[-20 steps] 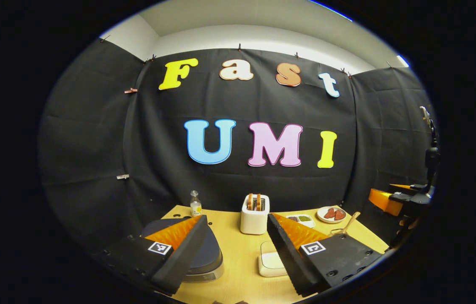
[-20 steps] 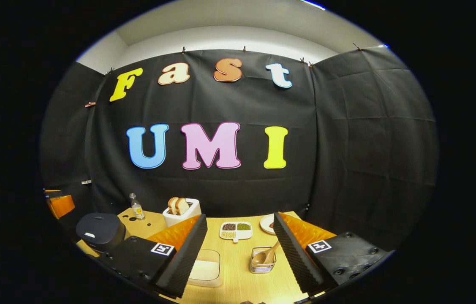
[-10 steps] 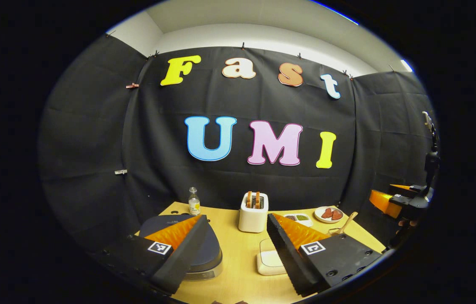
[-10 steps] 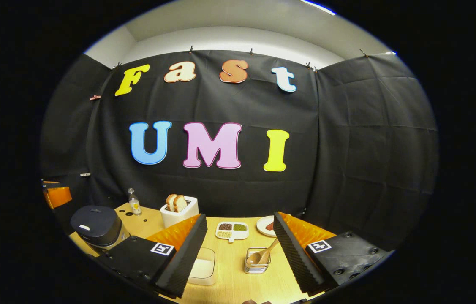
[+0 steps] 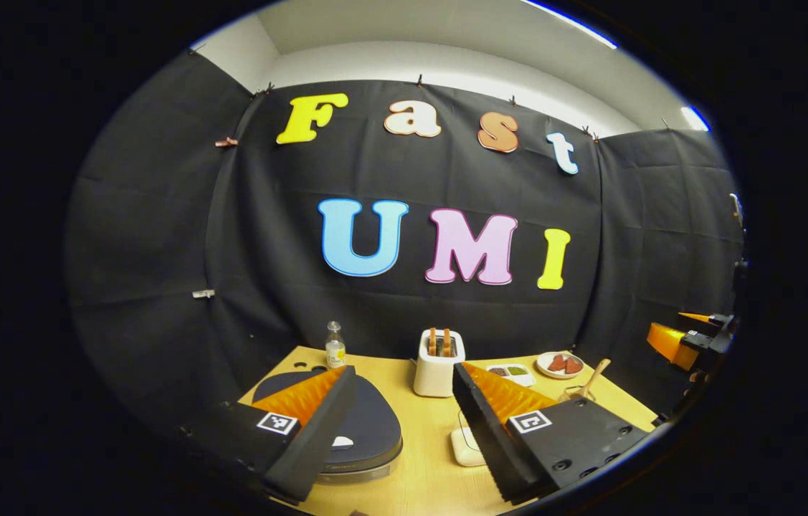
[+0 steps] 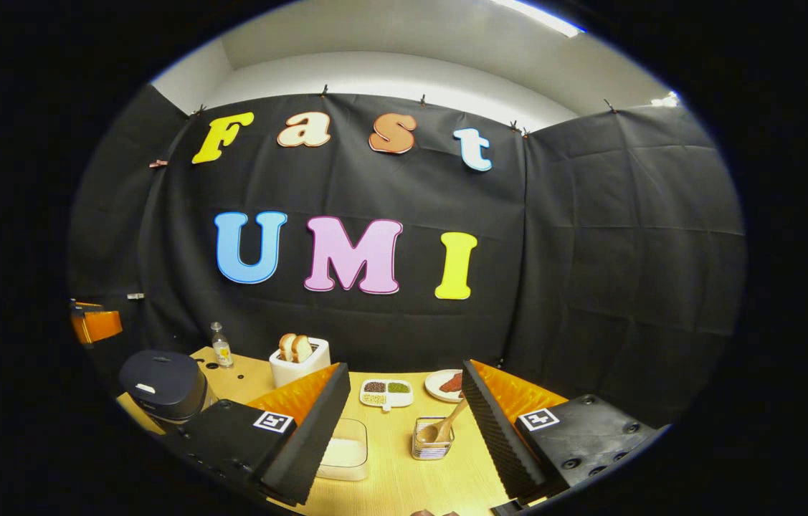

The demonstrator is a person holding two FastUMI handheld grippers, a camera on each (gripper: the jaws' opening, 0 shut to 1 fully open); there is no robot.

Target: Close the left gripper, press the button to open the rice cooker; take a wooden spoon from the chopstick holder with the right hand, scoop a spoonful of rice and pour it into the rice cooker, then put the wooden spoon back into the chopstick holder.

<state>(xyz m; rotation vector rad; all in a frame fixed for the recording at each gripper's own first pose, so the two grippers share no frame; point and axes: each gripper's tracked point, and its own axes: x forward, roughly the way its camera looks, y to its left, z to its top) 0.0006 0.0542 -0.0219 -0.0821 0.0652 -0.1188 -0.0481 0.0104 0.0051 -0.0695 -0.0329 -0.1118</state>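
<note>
In the left gripper view the dark rice cooker [image 5: 368, 430] sits lid shut under my left gripper [image 5: 404, 401], which is open and above it; a pale button [image 5: 341, 442] shows on its lid. The right gripper view has the cooker [image 6: 163, 383] at far left. My right gripper [image 6: 404, 401] is open above the table, with the clear rice container [image 6: 345, 455] and the chopstick holder [image 6: 432, 446] holding the wooden spoon [image 6: 447, 426] ahead of it. The spoon [image 5: 590, 378] also stands at right in the left gripper view.
On the wooden table [image 6: 404, 480] stand a white toaster with bread [image 6: 296, 358], a small bottle [image 6: 218, 344], a divided dish of grains [image 6: 387, 391] and a plate of food [image 6: 447, 384]. The other gripper [image 5: 683, 337] shows at the far right of the left gripper view.
My left gripper has moved over the rice cooker, whose lid and button now show more fully. The right gripper has shifted slightly, the holder and container sitting a little more central.
</note>
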